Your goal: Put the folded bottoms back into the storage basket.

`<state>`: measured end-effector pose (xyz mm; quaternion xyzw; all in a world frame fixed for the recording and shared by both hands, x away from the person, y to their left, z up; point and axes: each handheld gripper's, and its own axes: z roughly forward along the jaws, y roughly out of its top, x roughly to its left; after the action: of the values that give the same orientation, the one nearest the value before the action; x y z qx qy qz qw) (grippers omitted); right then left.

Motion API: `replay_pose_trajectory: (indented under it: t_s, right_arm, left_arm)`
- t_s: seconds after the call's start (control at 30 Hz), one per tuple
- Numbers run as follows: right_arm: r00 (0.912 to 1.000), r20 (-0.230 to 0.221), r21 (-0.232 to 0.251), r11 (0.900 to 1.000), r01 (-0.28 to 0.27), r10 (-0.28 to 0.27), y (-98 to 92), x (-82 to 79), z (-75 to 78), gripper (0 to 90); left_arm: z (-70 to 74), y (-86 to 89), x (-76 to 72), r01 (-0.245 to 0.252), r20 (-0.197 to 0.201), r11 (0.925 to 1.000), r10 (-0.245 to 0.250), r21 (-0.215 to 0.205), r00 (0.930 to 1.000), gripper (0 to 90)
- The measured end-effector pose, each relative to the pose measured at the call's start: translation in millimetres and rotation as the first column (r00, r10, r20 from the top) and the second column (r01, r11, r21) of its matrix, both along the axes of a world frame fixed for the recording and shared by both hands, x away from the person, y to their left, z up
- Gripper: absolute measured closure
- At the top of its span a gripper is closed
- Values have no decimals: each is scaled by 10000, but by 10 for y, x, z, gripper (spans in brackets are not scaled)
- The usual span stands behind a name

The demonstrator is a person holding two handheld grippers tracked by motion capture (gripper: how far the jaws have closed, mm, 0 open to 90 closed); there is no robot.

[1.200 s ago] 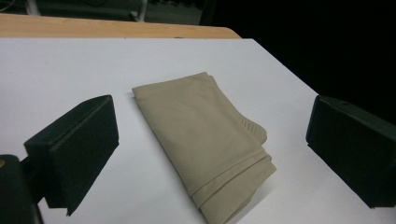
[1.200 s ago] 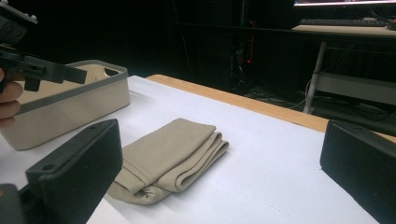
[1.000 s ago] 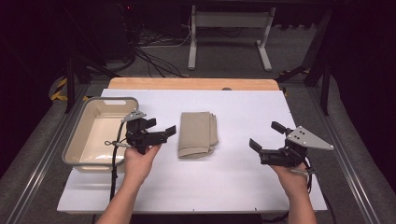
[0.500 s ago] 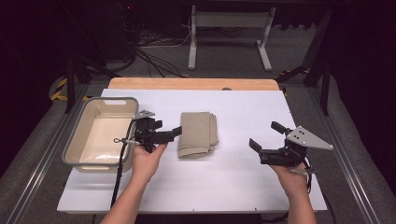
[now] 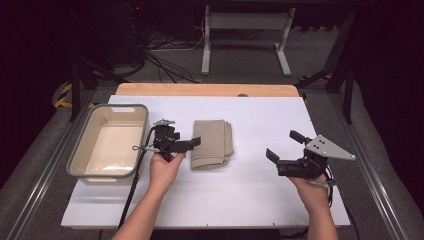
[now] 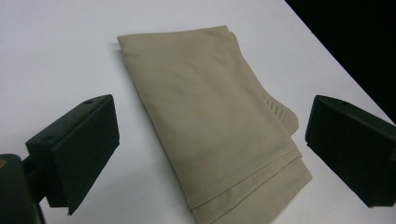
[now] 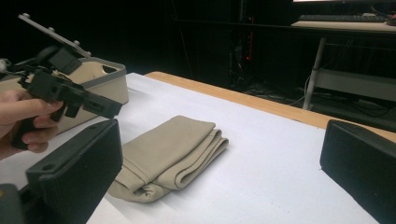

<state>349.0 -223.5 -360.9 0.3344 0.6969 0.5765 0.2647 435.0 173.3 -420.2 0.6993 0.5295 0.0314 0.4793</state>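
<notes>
1. The table (image 5: 260,200) carries everything: a white sheet over it, with a wooden strip showing along the far edge.
2. The bin (image 5: 80,165) sits at the left end of the table, beige inside with a grey rim and nothing visible in it. Standing open just beside the working hand, it is likely where the cloth is meant to go.
3. The cloth (image 5: 211,143) lies flat near the table's middle, folded into a thick oblong of several layers. Its stacked edges show plainly at the near end in the left gripper view (image 6: 219,140), which offers a ready place to pinch.
4. The left tongs (image 5: 195,143) hover between bin and cloth, tips at the cloth's left edge. The jaws stand wide apart, one on each side of the cloth in their own camera and not clamped on anything. They look lined up for a grab.
5. The right tongs (image 5: 285,145) hang well apart from the cloth, over bare table on the right. Their jaws are also spread wide, holding nothing and pointed toward the cloth (image 7: 173,156), probably waiting to help.
</notes>
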Motion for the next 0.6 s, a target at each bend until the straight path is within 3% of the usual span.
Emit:
replay_pose_trajectory:
  t_s: [0.13,0.33,0.6]
  right_arm:
    - [10000,-5,-32,10000,-17,17,9,0,-2,0]
    - [10000,9,5,10000,10,-10,-3,1,2,0]
    - [10000,-19,24,10000,-27,27,6,-3,5,0]
  left_arm:
    - [-86,15,98,90,-608,9982,-126,-598,9981,44]
    - [-189,48,197,186,-1448,9918,-370,-1263,9888,55]
    - [-272,20,262,511,-2093,9814,-901,-1849,9737,62]
